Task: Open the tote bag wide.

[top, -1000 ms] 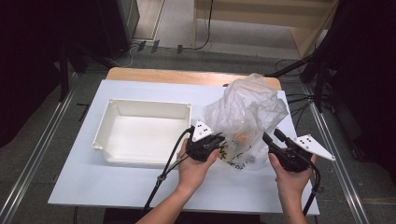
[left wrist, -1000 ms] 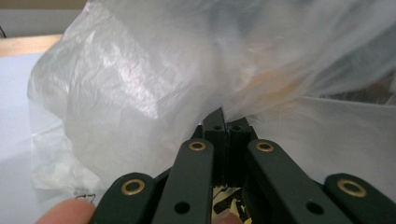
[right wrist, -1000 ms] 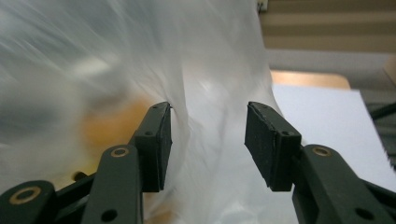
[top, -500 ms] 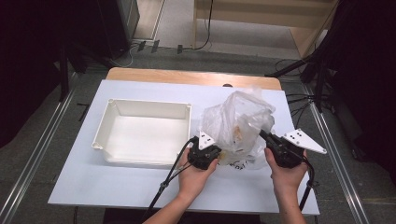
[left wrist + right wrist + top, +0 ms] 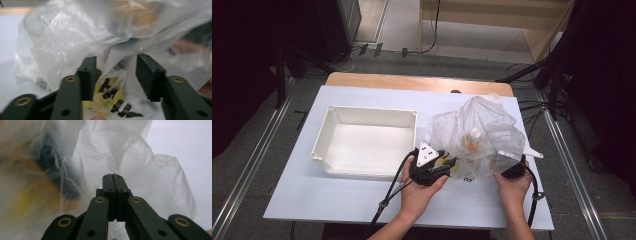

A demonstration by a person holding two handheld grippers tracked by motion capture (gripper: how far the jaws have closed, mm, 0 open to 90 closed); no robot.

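Clear plastic bag (image 5: pixel 479 135) sits crumpled on the right half of the white table (image 5: pixel 337 200), just right of the white tray (image 5: pixel 364 142). Something yellow and orange shows through the film; too blurred to name. Bag lies between the two tongs.

Left gripper (image 5: pixel 439 167) is at the bag's lower left edge, touching it. In the left gripper view its jaws stand partway apart, having just been opening; a fold of bag film (image 5: pixel 112 75) with yellow and black print sits in the gap, pads not pressing on it.

Right gripper (image 5: pixel 512 170) is at the bag's lower right edge, partly hidden behind the film. In the right gripper view (image 5: pixel 113 195) its jaws are pressed together; cannot tell whether any film is pinched between them. Bag (image 5: pixel 130 157) rises right behind the tips.
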